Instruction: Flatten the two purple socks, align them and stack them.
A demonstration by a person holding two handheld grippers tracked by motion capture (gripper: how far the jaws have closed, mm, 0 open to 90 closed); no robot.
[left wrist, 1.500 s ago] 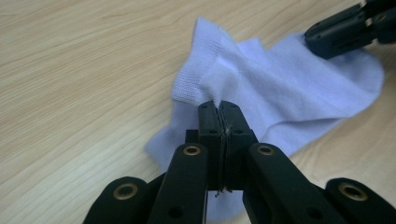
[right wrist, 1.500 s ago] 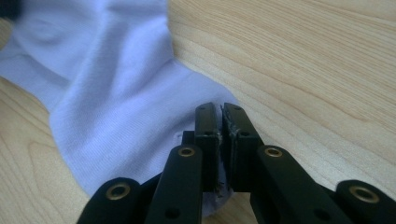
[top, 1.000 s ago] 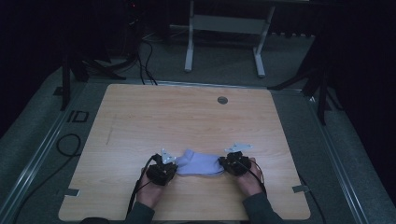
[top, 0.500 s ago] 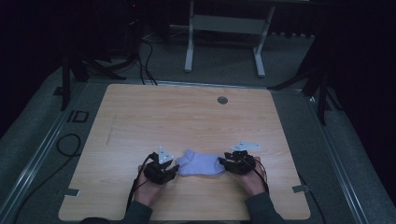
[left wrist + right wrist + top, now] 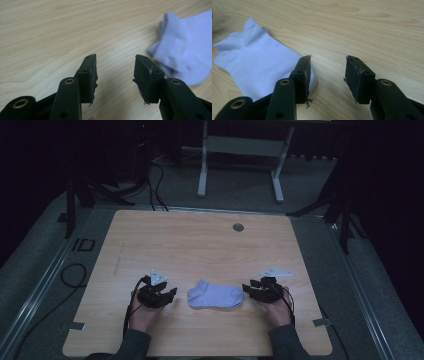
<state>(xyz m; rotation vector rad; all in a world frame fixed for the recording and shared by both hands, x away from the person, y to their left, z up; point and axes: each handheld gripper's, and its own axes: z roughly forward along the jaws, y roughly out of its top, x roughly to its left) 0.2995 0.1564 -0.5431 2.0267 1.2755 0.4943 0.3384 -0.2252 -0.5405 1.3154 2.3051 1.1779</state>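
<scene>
A pale lilac ankle sock (image 5: 215, 295) lies flat on the wooden table (image 5: 200, 245), near its front edge. My left gripper (image 5: 167, 296) is just left of the sock, apart from it. Its jaws have just been opening and stand open with nothing between them. In the left gripper view (image 5: 115, 72) the sock (image 5: 185, 50) lies off to the right of the jaws. My right gripper (image 5: 248, 291) sits at the sock's right end, its jaws also just opened and empty. In the right gripper view (image 5: 327, 72) the sock (image 5: 257, 65) lies left of the jaws and under the left one.
A round grey grommet (image 5: 238, 227) is set into the table near its far edge. Past the far edge stand a white frame (image 5: 240, 150) and black stands on grey carpet, with cables (image 5: 70, 275) on the floor at the left.
Both grippers held the ends of the sock a second ago. They have let go, opened, and drawn apart to either side, and the sock now lies flat between them.
</scene>
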